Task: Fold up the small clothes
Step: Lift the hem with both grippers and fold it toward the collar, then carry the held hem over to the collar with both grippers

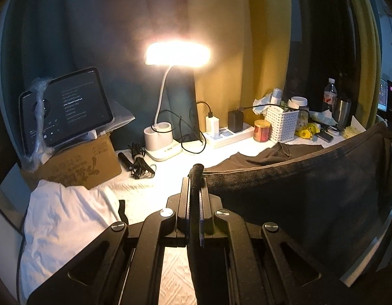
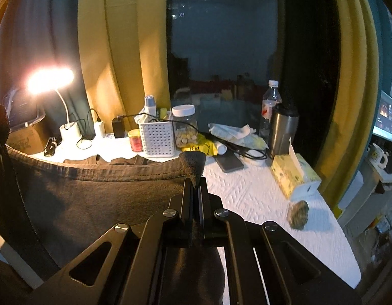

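A dark garment [image 1: 310, 193] is stretched and lifted above the white-covered table [image 1: 142, 190]. My left gripper [image 1: 196, 178] is shut on its left corner, with fabric poking up between the jaws. My right gripper [image 2: 195, 178] is shut on the other corner of the same dark garment [image 2: 94, 198], whose hemmed edge runs leftward across the right wrist view. The far part of the garment still lies on the table. A white garment [image 1: 68, 218] lies crumpled at the left in the left wrist view.
A lit desk lamp [image 1: 178, 53], tablet [image 1: 66, 106] on a cardboard box [image 1: 86, 165], cables and power strip [image 1: 229, 134] line the back. A white basket [image 2: 157, 137], jar [image 2: 184, 127], phone [image 2: 229, 162], tissue box [image 2: 295, 175], steel mug [image 2: 282, 129] and bottle [image 2: 270, 101] stand at the right.
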{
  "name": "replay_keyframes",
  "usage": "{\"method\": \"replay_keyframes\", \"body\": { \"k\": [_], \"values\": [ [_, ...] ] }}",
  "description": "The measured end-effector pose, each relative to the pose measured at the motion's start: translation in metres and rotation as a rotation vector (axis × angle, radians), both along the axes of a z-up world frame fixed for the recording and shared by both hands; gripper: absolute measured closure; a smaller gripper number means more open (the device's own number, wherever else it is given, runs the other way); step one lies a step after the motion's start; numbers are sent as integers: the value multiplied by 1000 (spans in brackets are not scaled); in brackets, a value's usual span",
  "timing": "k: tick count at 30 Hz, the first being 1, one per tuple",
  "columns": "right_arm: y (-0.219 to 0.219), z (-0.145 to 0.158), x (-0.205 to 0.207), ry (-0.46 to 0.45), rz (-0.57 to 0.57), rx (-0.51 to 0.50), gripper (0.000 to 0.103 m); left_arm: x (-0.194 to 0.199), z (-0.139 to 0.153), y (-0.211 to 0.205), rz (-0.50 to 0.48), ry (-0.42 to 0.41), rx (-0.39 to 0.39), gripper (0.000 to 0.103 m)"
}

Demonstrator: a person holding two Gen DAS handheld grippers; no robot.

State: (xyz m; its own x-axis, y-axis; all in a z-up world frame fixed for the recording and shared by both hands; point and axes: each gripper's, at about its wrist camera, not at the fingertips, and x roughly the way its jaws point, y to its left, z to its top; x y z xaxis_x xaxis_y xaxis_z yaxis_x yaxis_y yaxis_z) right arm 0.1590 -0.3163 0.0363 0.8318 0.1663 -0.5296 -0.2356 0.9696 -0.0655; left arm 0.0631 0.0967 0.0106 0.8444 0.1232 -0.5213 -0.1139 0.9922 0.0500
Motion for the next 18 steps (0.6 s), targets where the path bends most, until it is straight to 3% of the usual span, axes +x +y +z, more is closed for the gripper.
{"method": "replay_keyframes", "body": {
  "k": [18],
  "values": [
    [14,-4,76,8,31,-15,99,56,0,19,29,-15,-23,100]
  ]
}}
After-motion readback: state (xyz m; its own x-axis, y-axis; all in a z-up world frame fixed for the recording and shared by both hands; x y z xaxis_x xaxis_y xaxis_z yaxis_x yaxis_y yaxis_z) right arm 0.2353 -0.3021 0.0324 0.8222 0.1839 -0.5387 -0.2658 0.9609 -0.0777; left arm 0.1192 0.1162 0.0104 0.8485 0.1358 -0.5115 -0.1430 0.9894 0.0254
